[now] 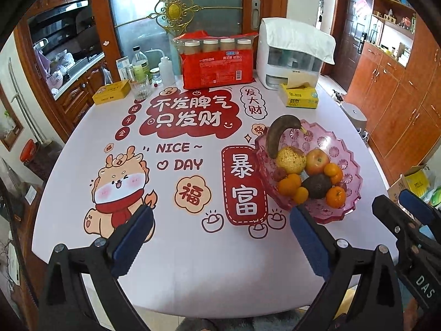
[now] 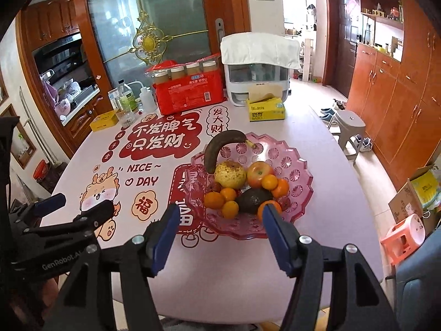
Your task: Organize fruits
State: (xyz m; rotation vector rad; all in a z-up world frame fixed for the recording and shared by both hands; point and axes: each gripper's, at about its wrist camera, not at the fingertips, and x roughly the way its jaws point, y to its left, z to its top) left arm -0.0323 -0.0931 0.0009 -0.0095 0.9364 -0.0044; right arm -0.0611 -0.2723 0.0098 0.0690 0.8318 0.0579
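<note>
A pink glass bowl point(image 1: 350, 162) point(image 2: 300, 171) stands on the right part of the printed table. It holds a browned banana point(image 1: 278, 132) point(image 2: 217, 144), a rough yellow fruit point(image 1: 290, 160), a red apple point(image 1: 317, 161) point(image 2: 259, 173), a dark avocado point(image 1: 317, 186) point(image 2: 252, 200) and several tangerines point(image 1: 288, 184). My left gripper point(image 1: 220, 215) is open wide over the table, left of the bowl, with nothing between its pads. My right gripper point(image 2: 220, 211) is open just before the bowl's near rim and holds nothing. Each gripper shows at the edge of the other's view.
Along the table's far edge stand a red package with jars point(image 1: 217, 66), a white appliance under a cloth point(image 1: 292, 52), a yellow tissue box point(image 1: 299, 96), bottles and a glass point(image 1: 140, 71) and a yellow box point(image 1: 111, 92). A grey stool point(image 2: 350, 127) and a pink stool point(image 2: 405, 237) are on the floor at right.
</note>
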